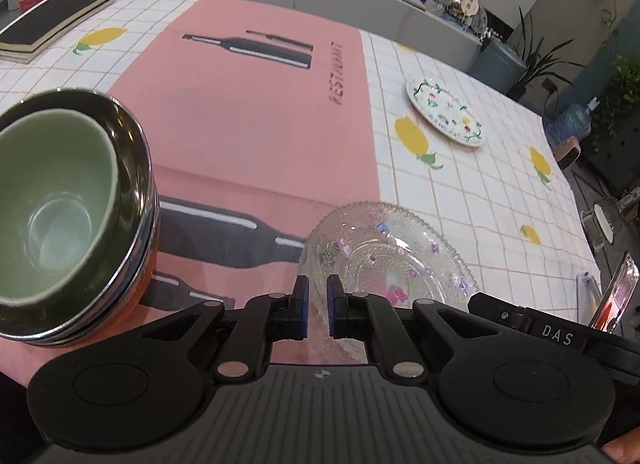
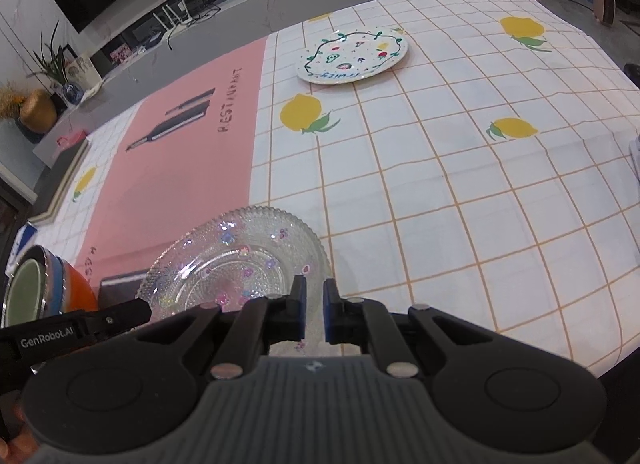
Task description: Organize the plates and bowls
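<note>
One glass plate (image 1: 384,260) pinched by left gripper (image 1: 318,306) and right gripper (image 2: 315,310) (opposite rims); one painted plate (image 2: 352,54); one bowl stack (image 1: 68,204).

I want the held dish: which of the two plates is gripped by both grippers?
The clear glass plate; left gripper and right gripper clamp its rim. The painted white plate lies untouched.

Table w/ white grid cloth (image 2: 440,192), yellow lemon print, orange lines. Pink poster (image 1: 248,112) lies flat on cloth, black bottle graphics, "RESTAURANT" lettering. On poster, near-left: bowl stack (image 1: 132,224), green bowl (image 1: 52,208) nested on top, dark steel-rimmed one under it, orange at bottom. Clear glass plate (image 2: 248,260) w/ beaded rim sits at poster's right edge, partly over cloth. Painted white plate (image 2: 352,56) on cloth far right, well apart. Black notebooks (image 1: 52,24) stacked at far-left corner.
</note>
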`<action>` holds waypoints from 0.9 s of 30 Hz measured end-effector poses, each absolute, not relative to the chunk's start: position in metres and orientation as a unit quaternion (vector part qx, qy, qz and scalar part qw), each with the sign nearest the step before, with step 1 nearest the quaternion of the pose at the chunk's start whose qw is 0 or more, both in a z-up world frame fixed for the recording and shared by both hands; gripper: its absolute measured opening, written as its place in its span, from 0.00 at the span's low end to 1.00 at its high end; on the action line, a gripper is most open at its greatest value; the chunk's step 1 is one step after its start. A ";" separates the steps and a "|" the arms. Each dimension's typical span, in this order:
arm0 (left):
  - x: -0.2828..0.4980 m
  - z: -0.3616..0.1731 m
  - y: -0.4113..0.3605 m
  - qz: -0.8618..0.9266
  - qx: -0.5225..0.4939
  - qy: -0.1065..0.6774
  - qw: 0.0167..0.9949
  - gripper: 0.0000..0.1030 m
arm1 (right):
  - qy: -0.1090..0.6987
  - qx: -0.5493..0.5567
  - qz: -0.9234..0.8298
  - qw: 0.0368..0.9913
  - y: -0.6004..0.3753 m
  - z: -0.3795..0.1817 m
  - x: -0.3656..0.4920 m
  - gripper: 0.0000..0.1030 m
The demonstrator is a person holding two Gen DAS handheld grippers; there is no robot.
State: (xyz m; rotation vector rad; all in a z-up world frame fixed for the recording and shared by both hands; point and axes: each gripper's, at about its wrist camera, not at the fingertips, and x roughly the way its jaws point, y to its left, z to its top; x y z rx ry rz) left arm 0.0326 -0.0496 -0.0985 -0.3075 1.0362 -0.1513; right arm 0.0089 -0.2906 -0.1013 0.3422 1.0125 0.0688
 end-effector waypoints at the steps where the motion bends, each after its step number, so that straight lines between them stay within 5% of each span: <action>1: 0.033 -0.100 -0.049 -0.070 -0.146 0.495 0.854 0.09 | 0.484 0.163 0.033 0.859 -0.290 -0.103 0.009 0.05; 27: 0.033 -0.107 -0.066 -0.067 -0.064 0.498 0.863 0.11 | 0.483 0.133 0.026 0.865 -0.284 -0.105 0.010 0.07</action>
